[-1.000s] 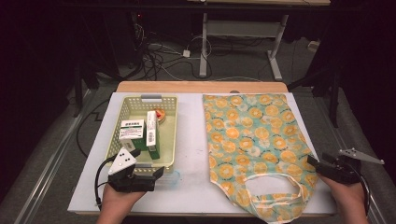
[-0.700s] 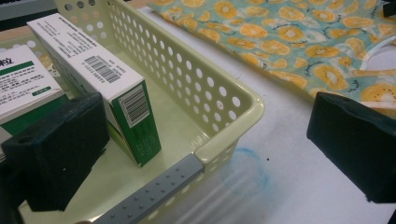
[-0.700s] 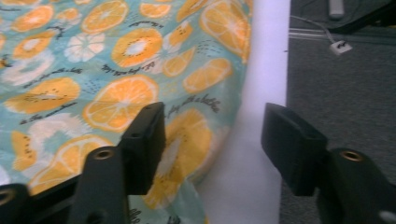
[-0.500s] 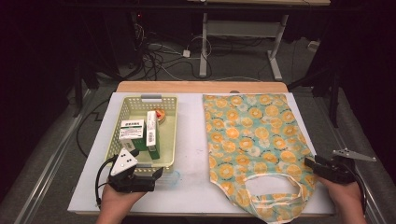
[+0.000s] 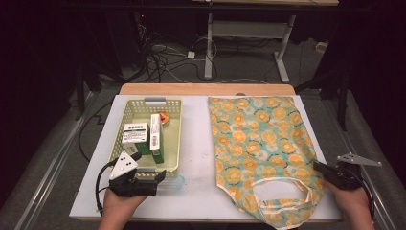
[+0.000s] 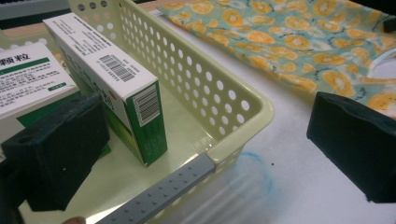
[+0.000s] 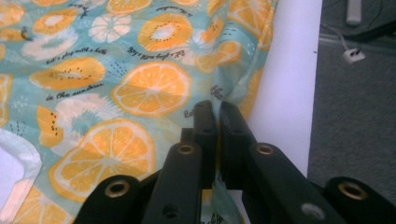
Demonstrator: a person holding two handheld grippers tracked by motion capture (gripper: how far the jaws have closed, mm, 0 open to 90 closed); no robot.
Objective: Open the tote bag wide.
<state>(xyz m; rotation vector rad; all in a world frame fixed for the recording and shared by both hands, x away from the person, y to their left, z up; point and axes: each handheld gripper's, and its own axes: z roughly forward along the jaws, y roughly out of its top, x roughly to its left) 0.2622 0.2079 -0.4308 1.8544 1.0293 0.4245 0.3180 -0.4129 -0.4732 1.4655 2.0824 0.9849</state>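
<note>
Right gripper (image 7: 217, 109) just closed, pinching the orange-print teal fabric bag (image 5: 261, 139) at its right edge; left gripper (image 6: 205, 144) wide, level, beside perforated pale-yellow plastic basket (image 5: 173, 139).

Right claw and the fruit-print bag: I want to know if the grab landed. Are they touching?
Touching. In the right gripper view the right claw, jaws just closed, pinches the fruit-print bag at its edge.

A white board (image 5: 196, 158) lies on a wooden table (image 5: 206, 89) with a faint blue smudge (image 6: 254, 161) near its front, while behind it a desk frame (image 5: 249, 33), a tangle of cables (image 5: 163, 60) and a white plug (image 7: 352, 55) sit on the grey floor (image 5: 62, 158).
</note>
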